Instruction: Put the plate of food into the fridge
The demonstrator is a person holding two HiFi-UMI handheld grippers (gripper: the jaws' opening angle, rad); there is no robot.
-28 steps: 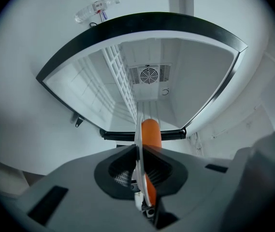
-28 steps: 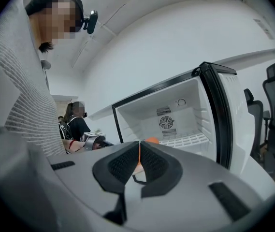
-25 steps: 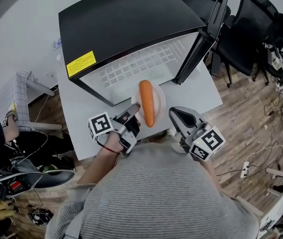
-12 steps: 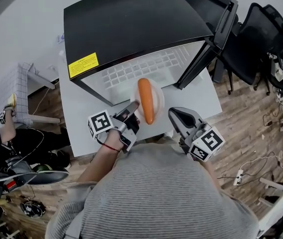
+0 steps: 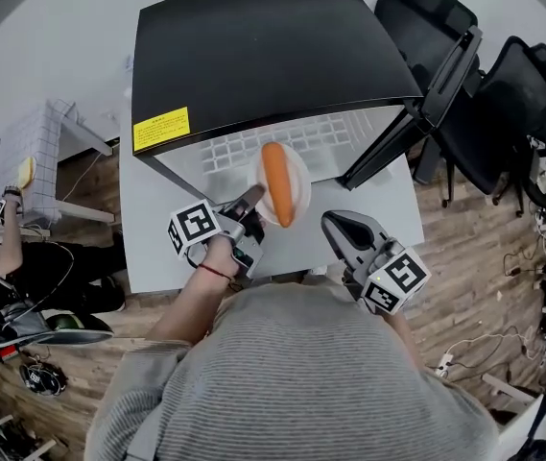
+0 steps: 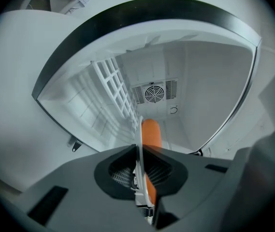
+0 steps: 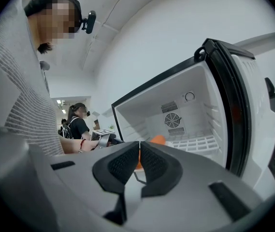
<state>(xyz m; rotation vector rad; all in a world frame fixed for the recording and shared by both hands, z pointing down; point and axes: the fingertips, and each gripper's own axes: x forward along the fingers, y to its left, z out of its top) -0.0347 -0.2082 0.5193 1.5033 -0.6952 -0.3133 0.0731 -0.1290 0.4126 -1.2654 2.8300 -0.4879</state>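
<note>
A white plate (image 5: 300, 192) carrying a long orange piece of food (image 5: 275, 182) hangs at the mouth of the open black fridge (image 5: 253, 56). My left gripper (image 5: 251, 200) is shut on the plate's near rim. In the left gripper view the plate (image 6: 139, 132) stands edge-on between the jaws of my left gripper (image 6: 140, 153), with the orange food (image 6: 151, 133) beyond and the white fridge interior behind. My right gripper (image 5: 337, 225) hovers to the right of the plate, shut and empty. The right gripper view shows my right gripper (image 7: 139, 151) with its pads together, facing the fridge.
The fridge door (image 5: 428, 92) stands open to the right. Inside are a white wire shelf (image 6: 119, 95) and a round fan grille (image 6: 152, 92). The fridge sits on a pale table (image 5: 157, 229). Black office chairs (image 5: 503, 94) stand at the right. Another person (image 7: 78, 122) is in the background.
The left gripper has carried the plate a little farther forward into the fridge opening. The right gripper has stayed beside it, still shut.
</note>
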